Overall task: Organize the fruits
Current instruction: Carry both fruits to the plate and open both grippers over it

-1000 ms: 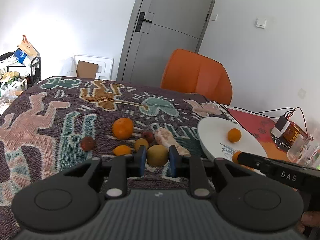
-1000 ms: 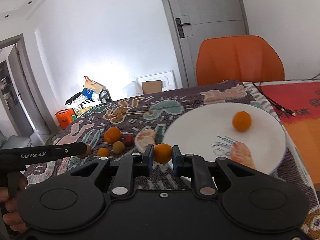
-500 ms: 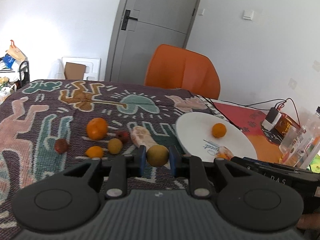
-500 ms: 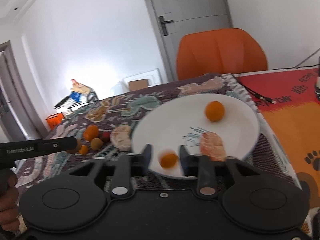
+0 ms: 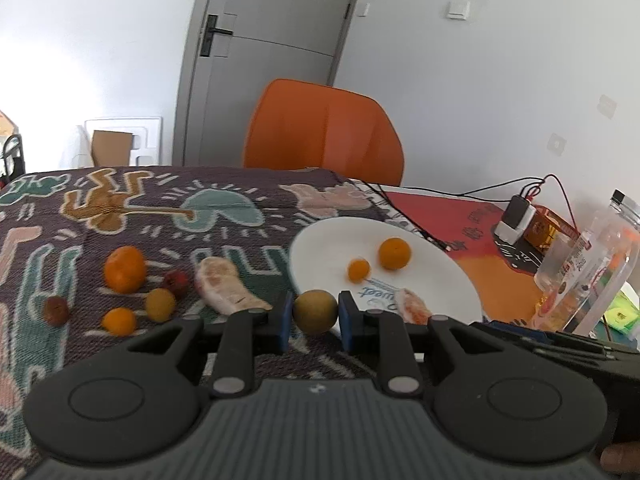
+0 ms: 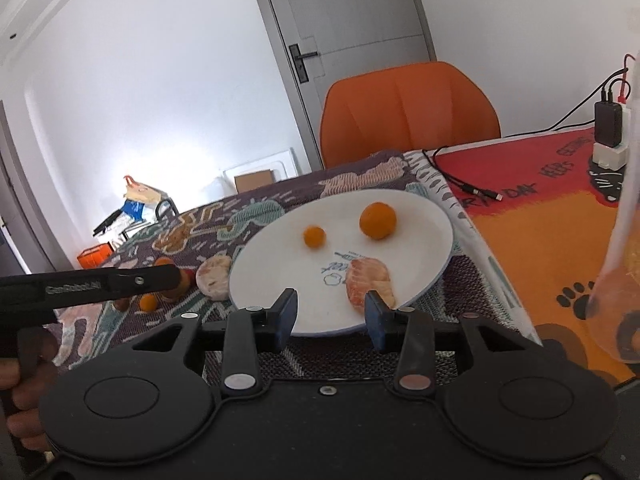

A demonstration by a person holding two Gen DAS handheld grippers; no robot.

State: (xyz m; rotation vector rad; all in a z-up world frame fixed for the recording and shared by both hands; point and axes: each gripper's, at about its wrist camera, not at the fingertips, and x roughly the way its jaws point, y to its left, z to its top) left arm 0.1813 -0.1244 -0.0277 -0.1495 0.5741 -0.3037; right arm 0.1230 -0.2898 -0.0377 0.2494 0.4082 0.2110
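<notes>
- White walls, a grey door [image 5: 260,36] and an orange chair [image 5: 324,132] stand behind the bench, which is covered by a patterned cloth [image 5: 160,216] on one side and a red-orange mat [image 6: 552,216] on the other.
- A white plate [image 5: 320,248] lies at the cloth's edge, next to the mat.
- On the plate sit a larger orange [image 5: 395,254], a small orange [image 5: 358,270] just beside it, and a peeled citrus piece [image 6: 368,280] near the front rim.
- The left gripper [image 5: 315,316] is clamped on a yellow-green round fruit [image 5: 315,311], held between its blue pads just in front of the plate's near edge.
- The right gripper [image 6: 330,316] has its jaws spread apart with nothing between them, hovering over the plate's front rim; the peeled piece lies just beyond its right finger.
- On the cloth, left of the plate, lie a peeled pomelo-like piece [image 5: 226,292], an orange [image 5: 124,269], a red fruit [image 5: 176,282], a yellowish fruit [image 5: 160,304], a small orange fruit [image 5: 119,321] and a dark red fruit [image 5: 56,310].
- A clear plastic bottle [image 5: 592,276] and a black charger [image 5: 518,216] with wires stand on the mat.
</notes>
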